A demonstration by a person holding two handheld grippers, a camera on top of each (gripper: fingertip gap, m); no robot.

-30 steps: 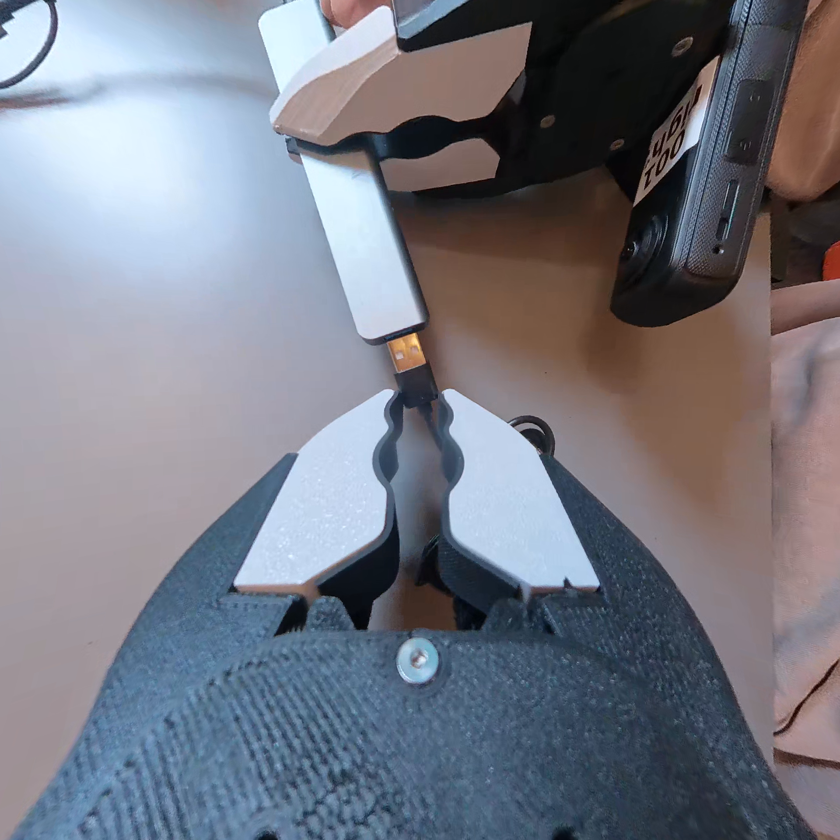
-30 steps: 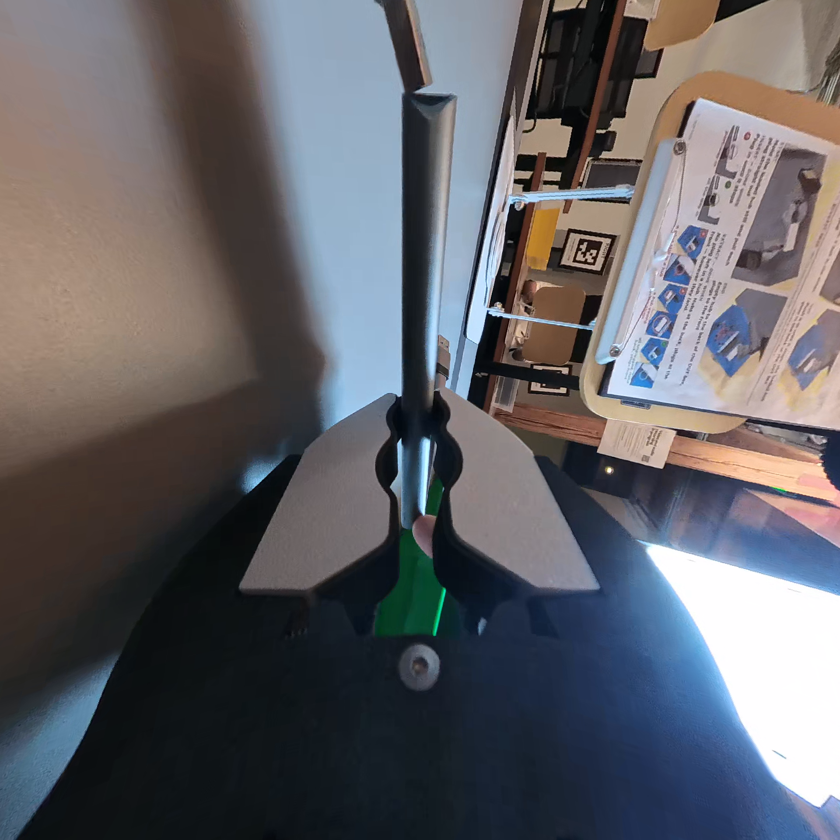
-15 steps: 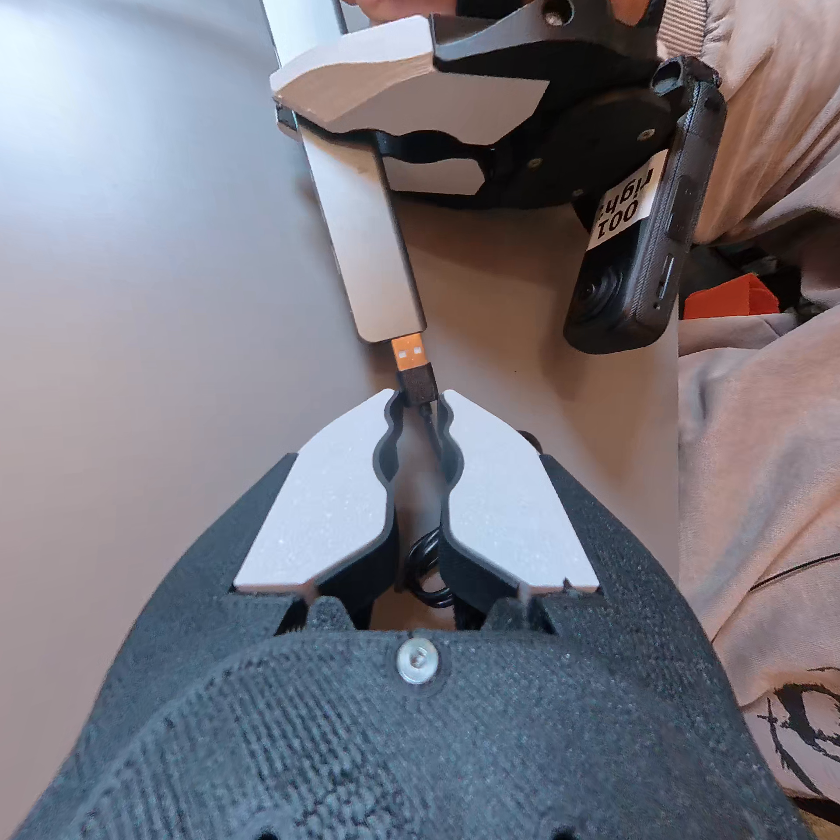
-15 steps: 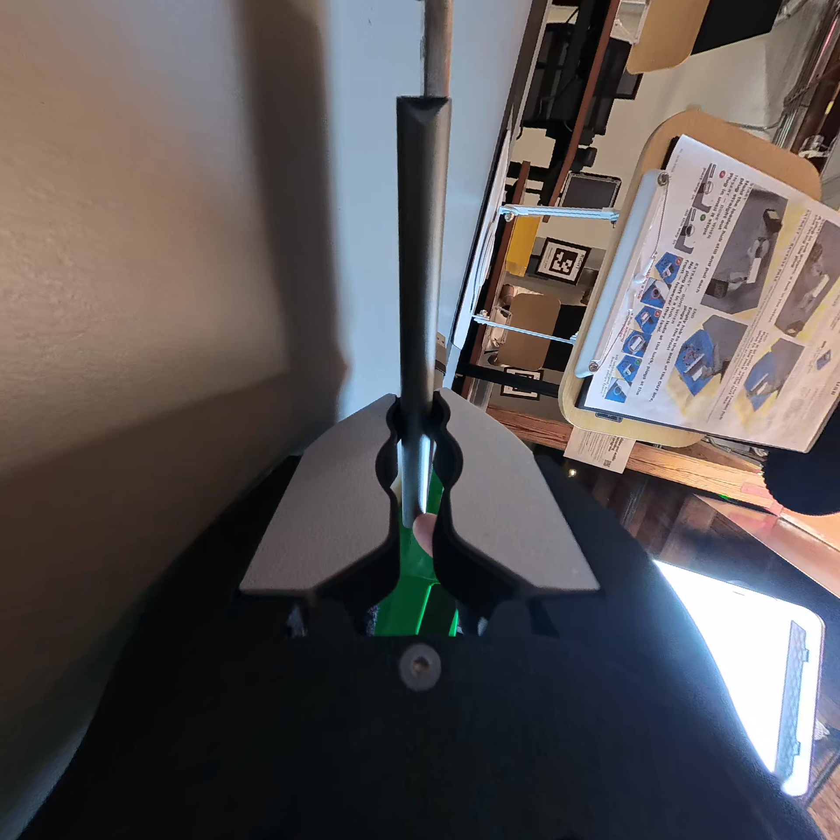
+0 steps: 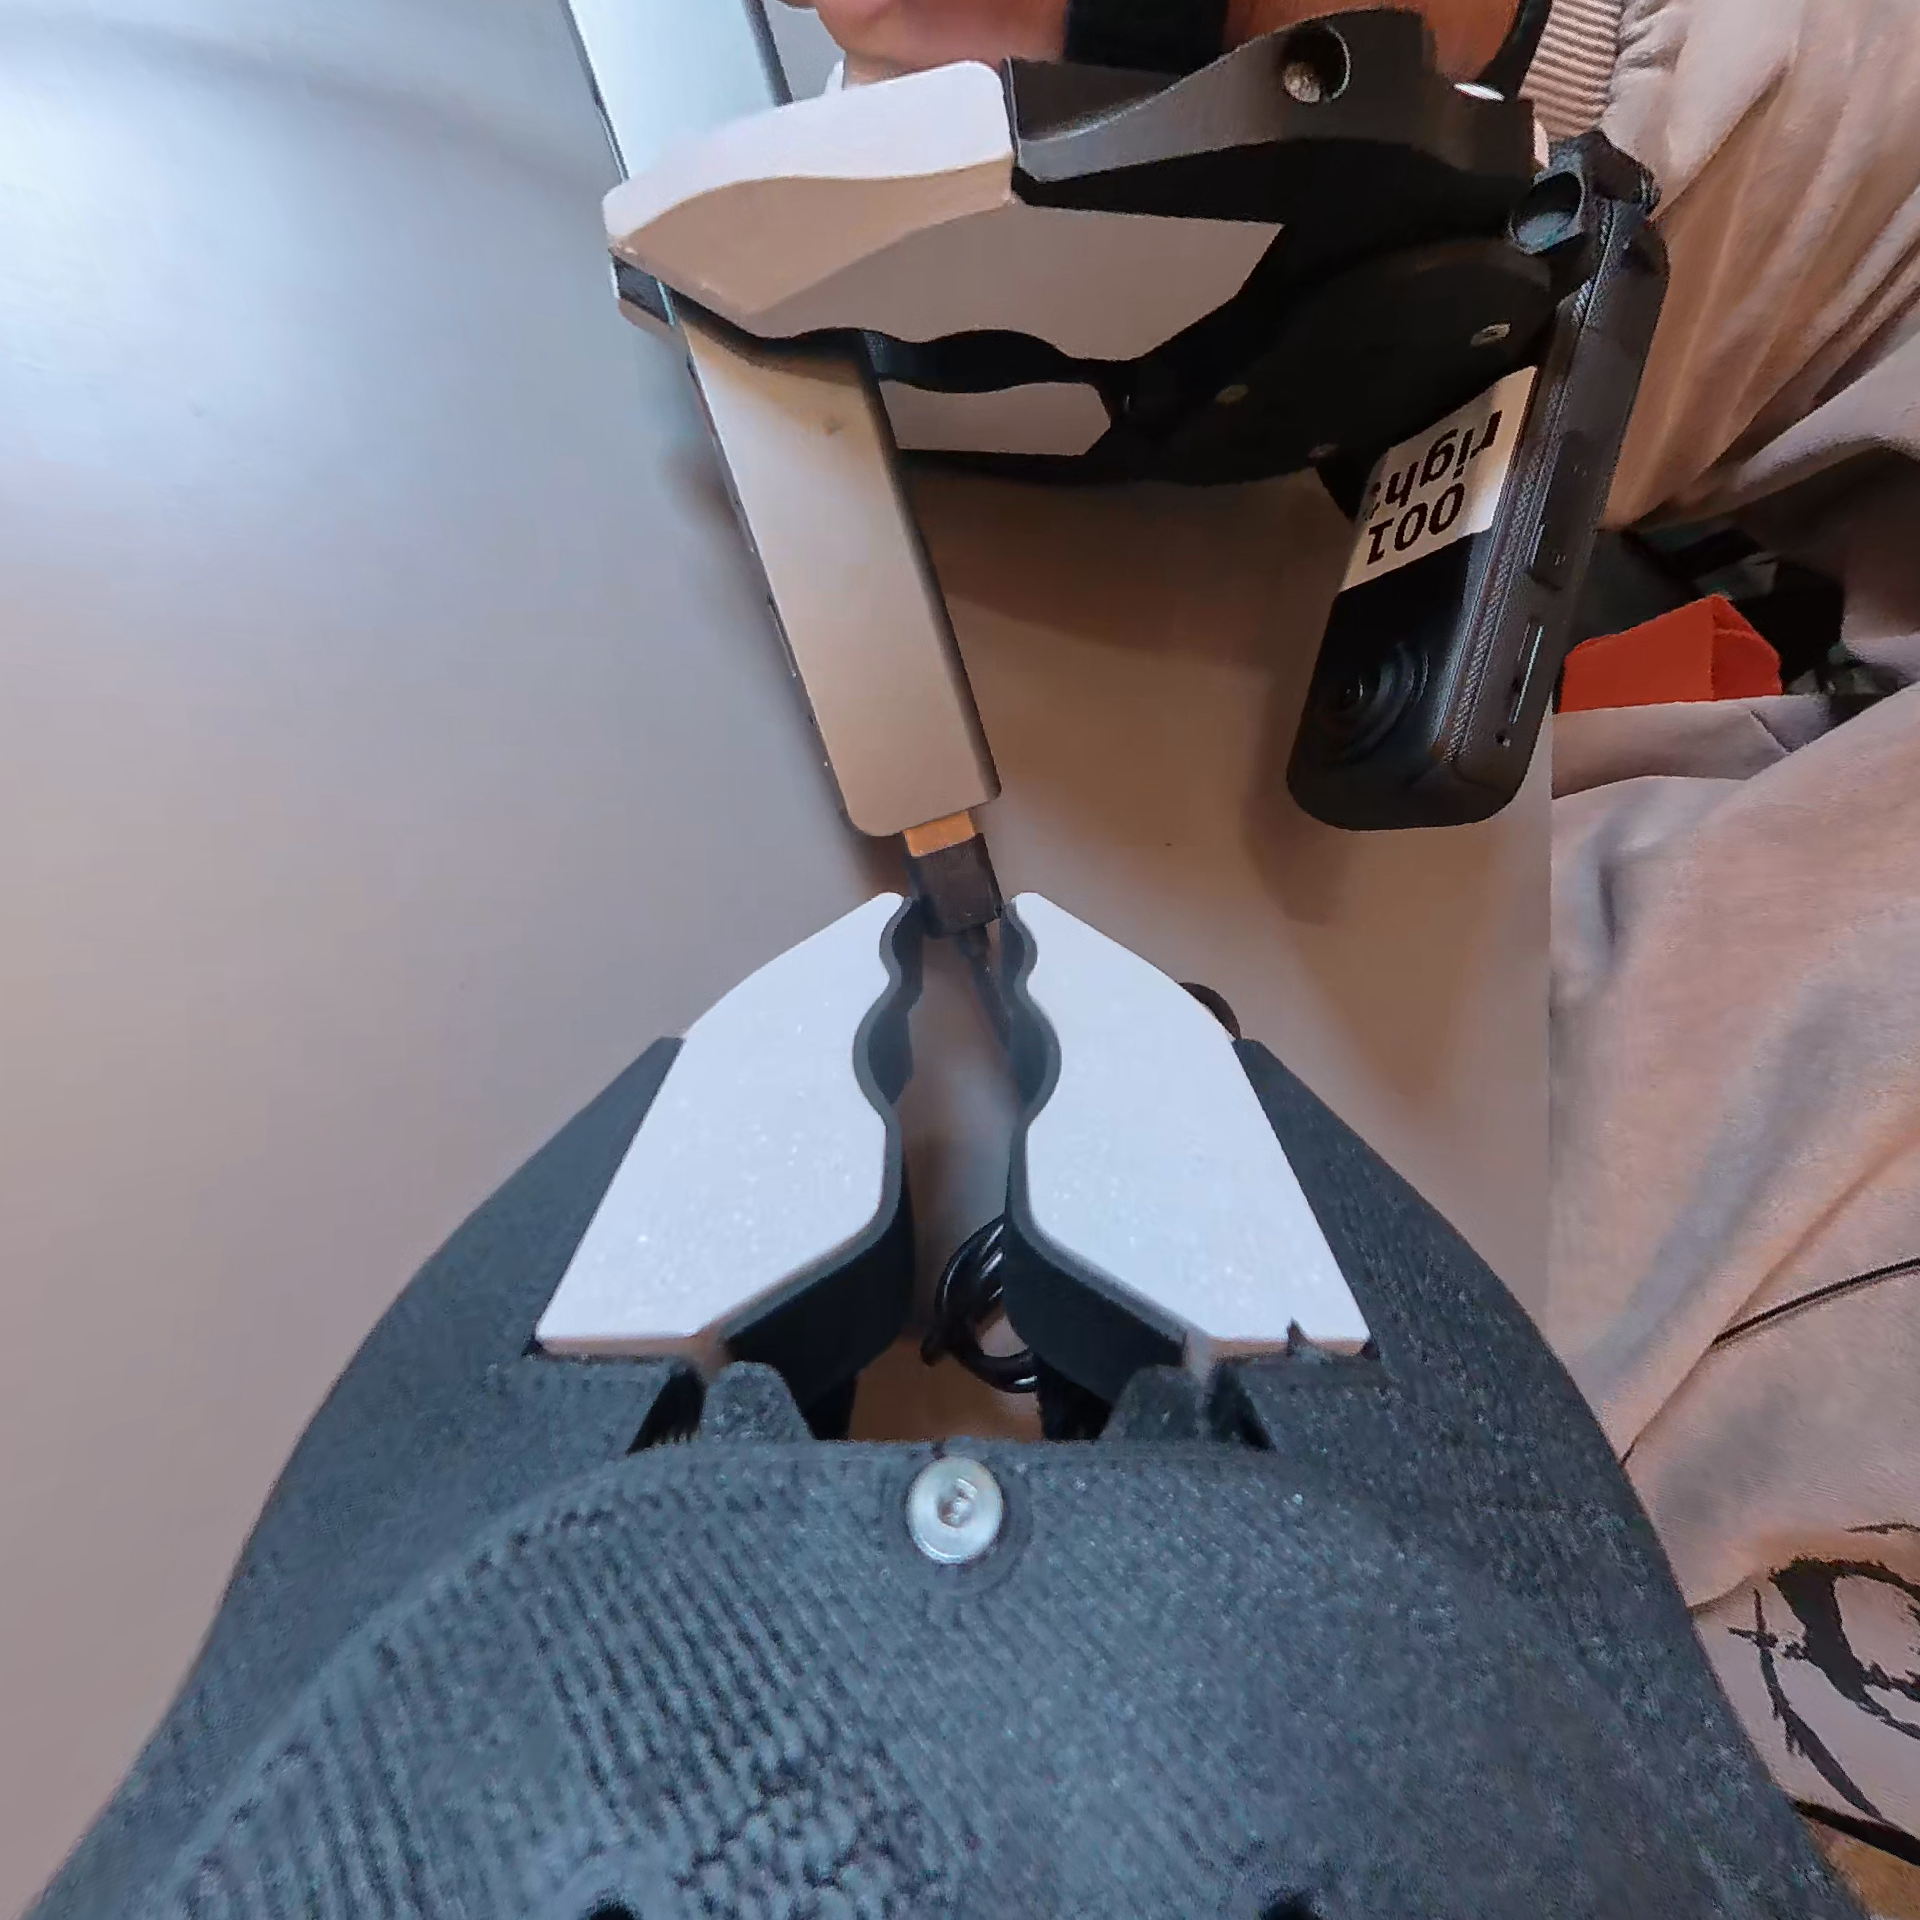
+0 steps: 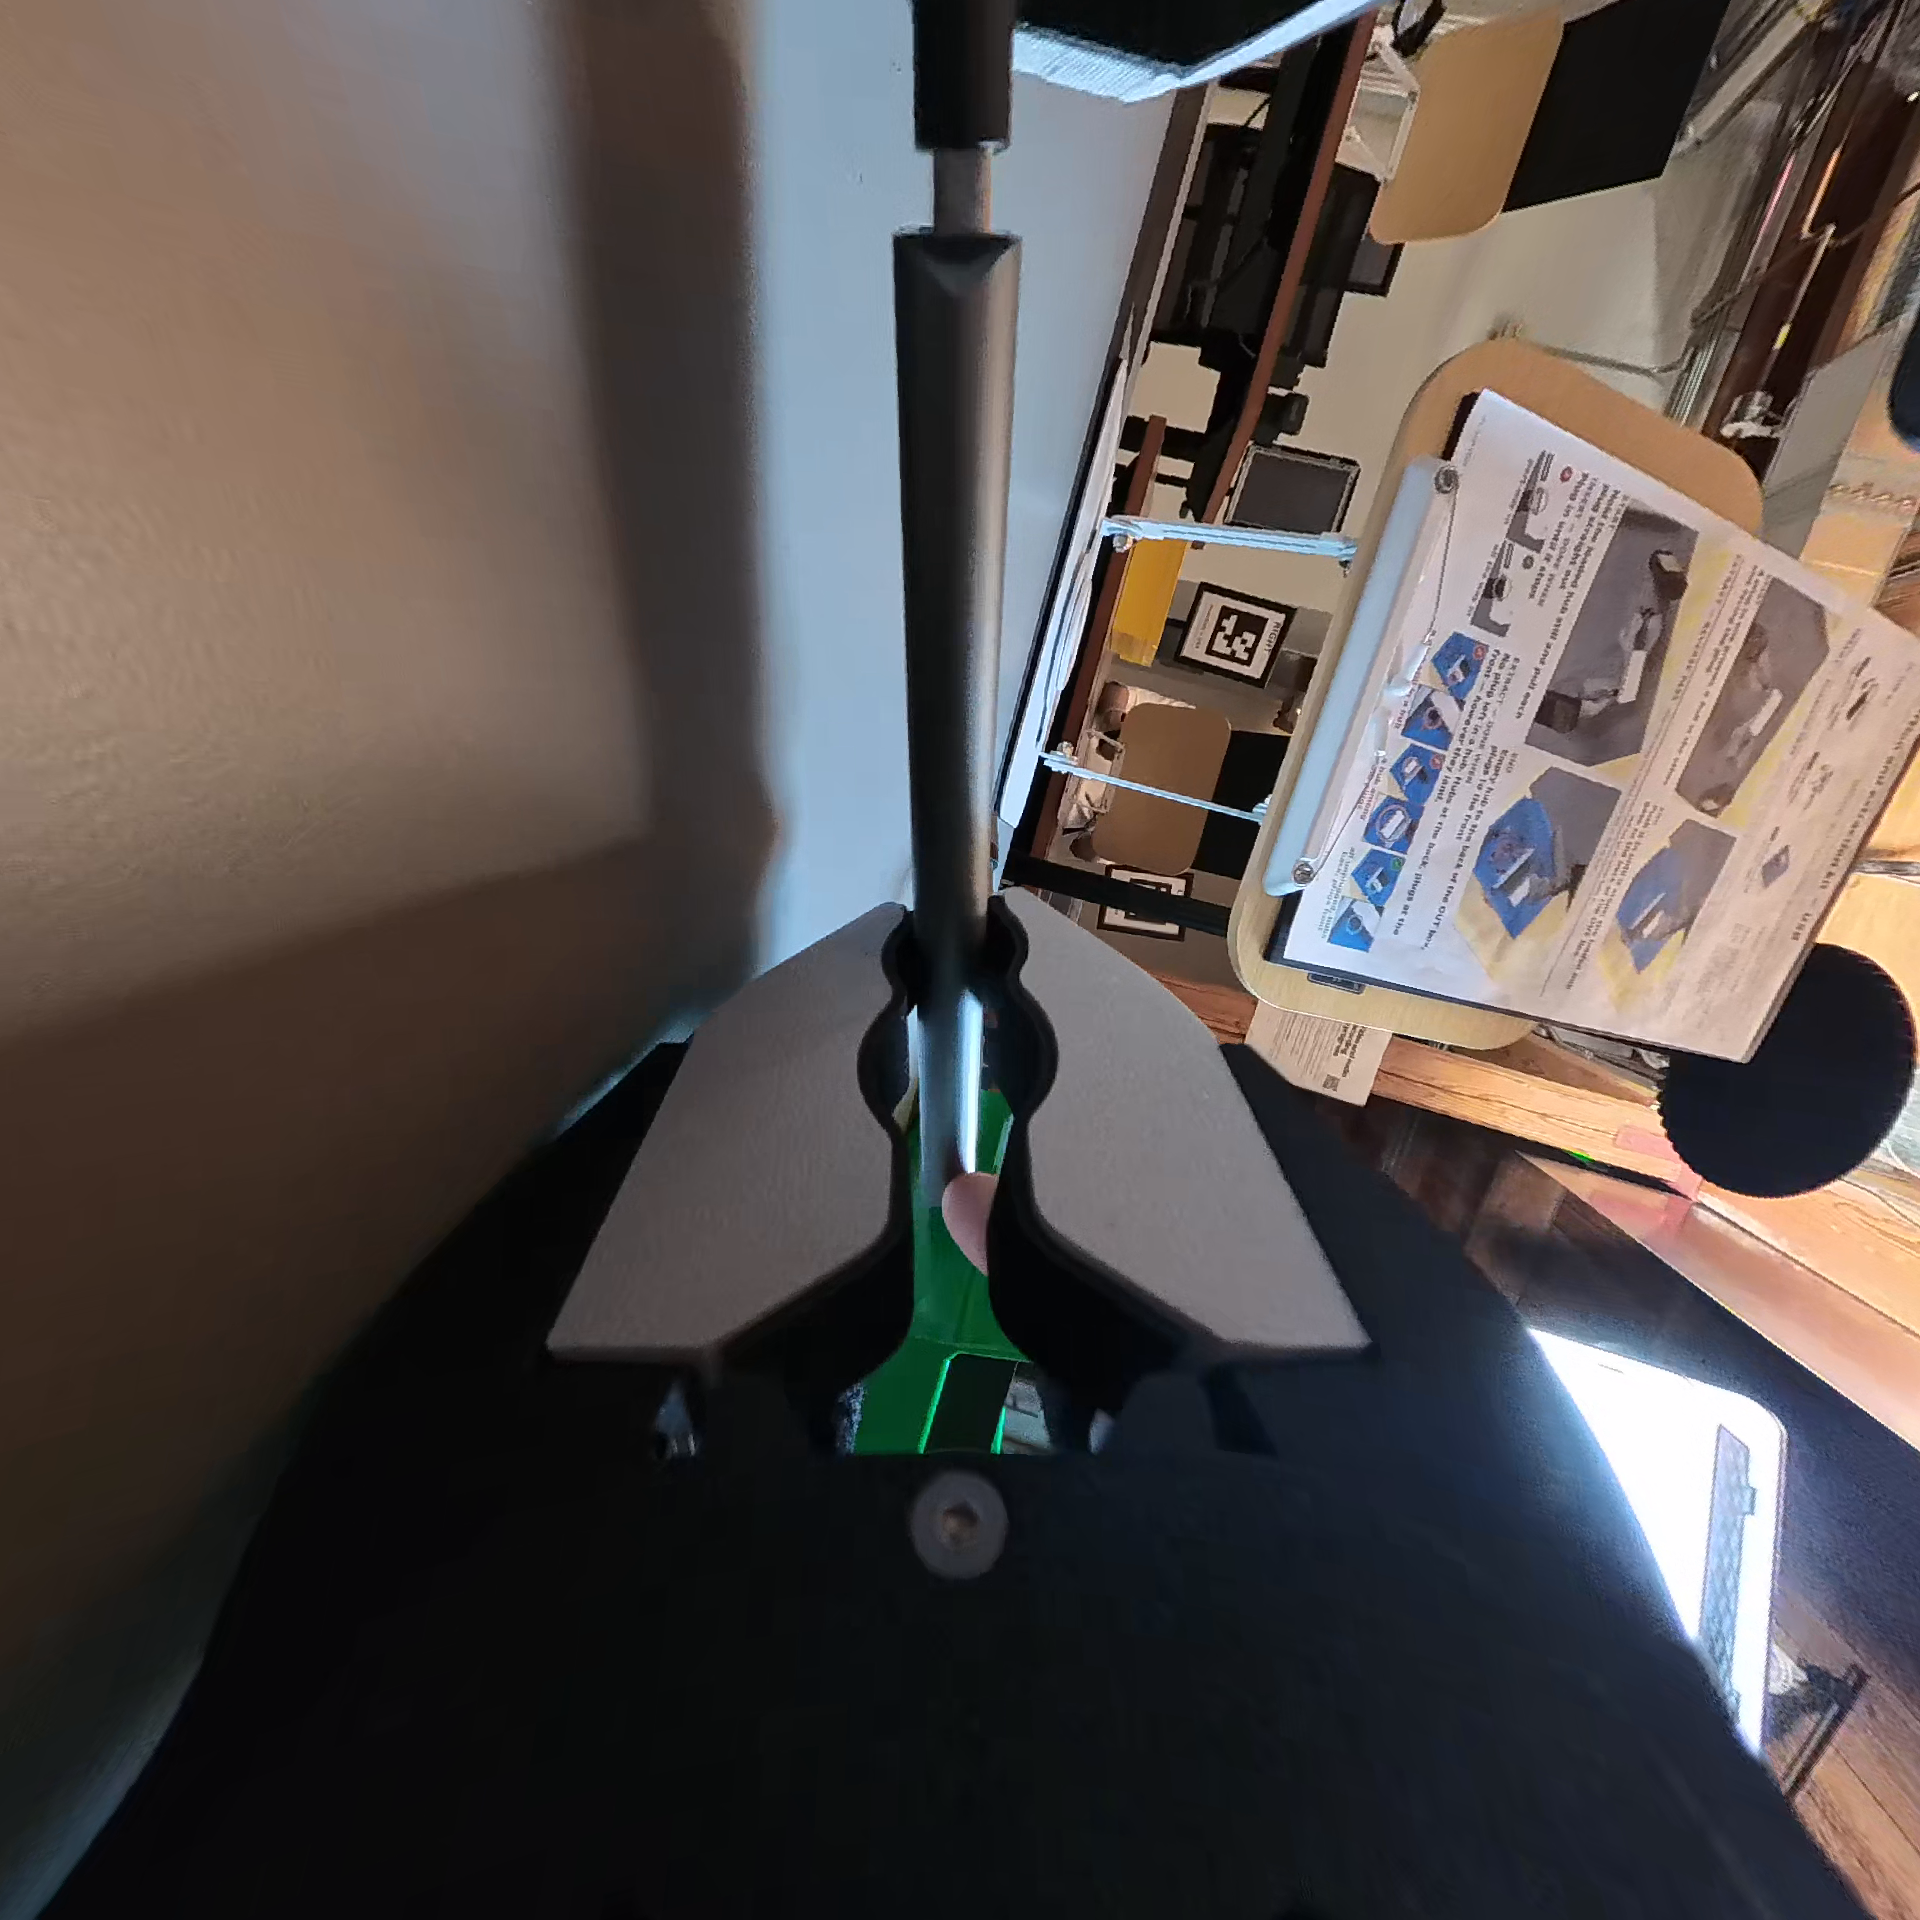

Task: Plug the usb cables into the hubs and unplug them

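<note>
In the left wrist view my left gripper (image 5: 958,914) is shut on a black USB plug (image 5: 958,885). The plug's metal tip sits mostly inside the end port of a silver hub (image 5: 847,582); only a short strip of metal shows. The plug's black cable (image 5: 977,1288) loops back between my fingers. My right gripper (image 5: 821,312) comes in from the right and is shut across the hub above the grey table (image 5: 312,727). In the right wrist view the hub (image 6: 951,582) shows edge-on, clamped between the right gripper's tips (image 6: 954,925), with the plug (image 6: 961,83) at its far end.
The table's right edge (image 5: 1548,1039) runs close beside the hub, with a person's beige clothing (image 5: 1745,1091) past it. The right gripper's camera (image 5: 1444,623) hangs near the edge. A clipboard with printed sheets (image 6: 1621,727) and a laptop (image 6: 1704,1538) show in the right wrist view. The gap from one gripper's tips to the other's is roughly 11 cm.
The USB plug has gone further into the hub's end port: much of its metal tip showed a second ago, now only a sliver. Both grippers have kept their hold.
</note>
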